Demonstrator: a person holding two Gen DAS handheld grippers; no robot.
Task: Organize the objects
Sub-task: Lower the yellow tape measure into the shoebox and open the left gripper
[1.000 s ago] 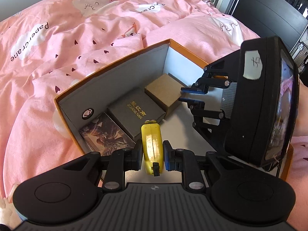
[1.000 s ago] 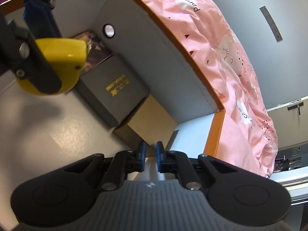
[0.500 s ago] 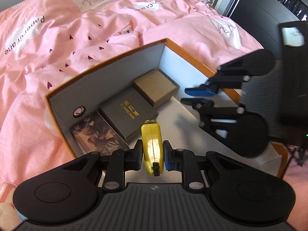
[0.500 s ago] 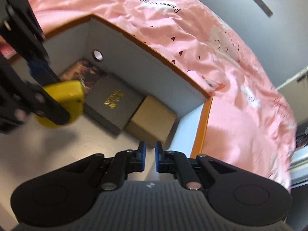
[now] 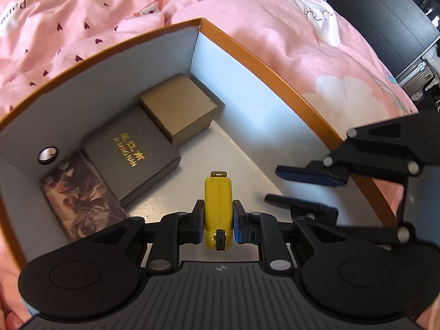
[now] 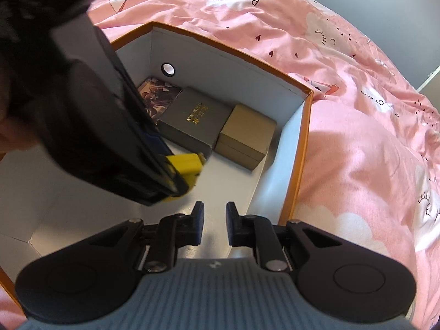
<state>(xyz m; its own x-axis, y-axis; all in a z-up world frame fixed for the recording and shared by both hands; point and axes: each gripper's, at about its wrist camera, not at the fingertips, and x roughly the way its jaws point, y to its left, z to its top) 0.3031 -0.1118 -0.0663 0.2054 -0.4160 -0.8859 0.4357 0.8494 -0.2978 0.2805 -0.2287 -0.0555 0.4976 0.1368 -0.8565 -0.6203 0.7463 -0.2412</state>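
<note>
I'm mid-placement — my left gripper (image 5: 218, 221) clamps the yellow tape measure (image 5: 218, 206) above the orange box (image 5: 277, 71) floor, beside the dark box (image 5: 132, 151). My right gripper (image 6: 213, 224) is opening, empty. Next: lower, release gently.

"Papercrane" on pink bedspread (image 6: 343, 137), gold lettering on dark box (image 5: 132, 154), too small to read

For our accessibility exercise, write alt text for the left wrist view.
The left gripper holds a yellow tape measure over an orange-edged box on pink bedding. Three small boxes line its far wall; the right gripper hovers nearby, jaws opening, empty.
</note>
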